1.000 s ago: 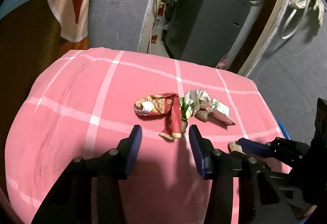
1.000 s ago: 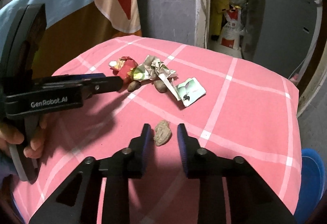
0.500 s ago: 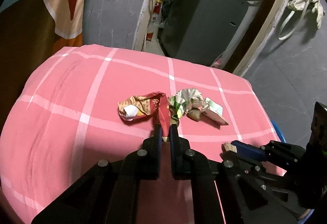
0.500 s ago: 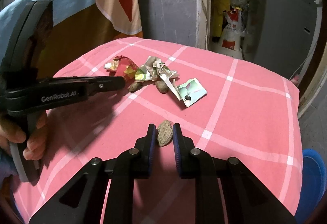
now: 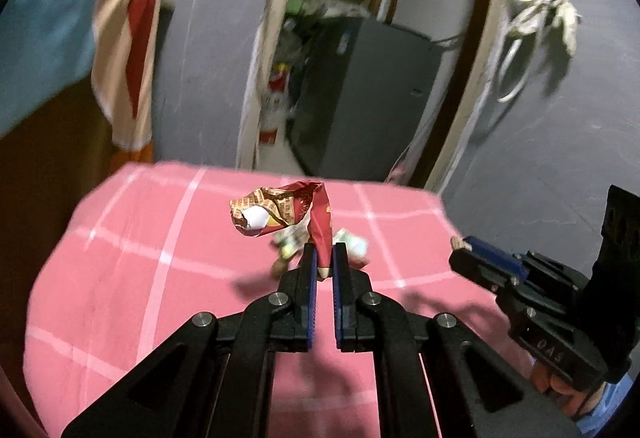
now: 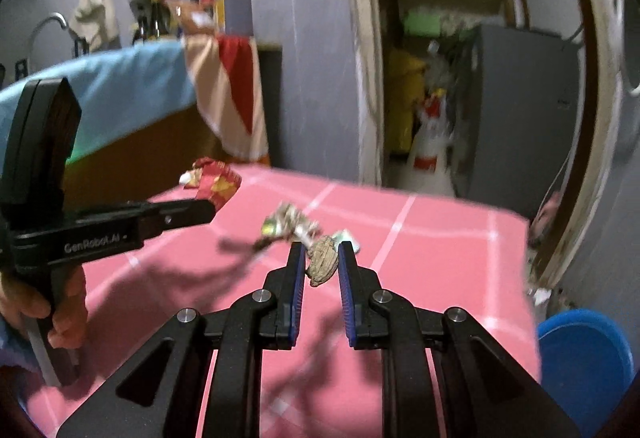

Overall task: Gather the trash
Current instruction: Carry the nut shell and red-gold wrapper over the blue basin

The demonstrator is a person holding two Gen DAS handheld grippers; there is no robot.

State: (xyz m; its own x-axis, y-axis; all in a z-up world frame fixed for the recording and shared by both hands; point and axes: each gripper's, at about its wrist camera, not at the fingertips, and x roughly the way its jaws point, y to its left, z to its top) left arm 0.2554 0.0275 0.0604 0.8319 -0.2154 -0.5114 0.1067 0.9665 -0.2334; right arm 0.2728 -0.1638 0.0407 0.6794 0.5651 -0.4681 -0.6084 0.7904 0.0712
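- Left wrist view: left gripper pinches the tail of a red wrapper; wrapper hangs clear of the pink cloth, so this piece is picked, not yet binned.
- Same view, right side: right gripper seen edge-on with a brown bit at its tip.
- Right wrist view: right gripper clamped on a brown shell; its jaws stand a little apart because the shell fills the gap. Shell looks lifted off the cloth.
- Left gripper seen from the side in this view, wrapper sticking up from its tip; a hand on the handle.
- Farther on the cloth: crumpled paper pile left, blurred; count of pieces unclear, at least a few scraps.
- Blue bin sits low at the right, beside the table edge; probably the drop spot, contents not visible.
- Judgement: two pieces in hand, none shown dropped; the carry to the bin plus the remaining pile are left. Early to middle of the job.
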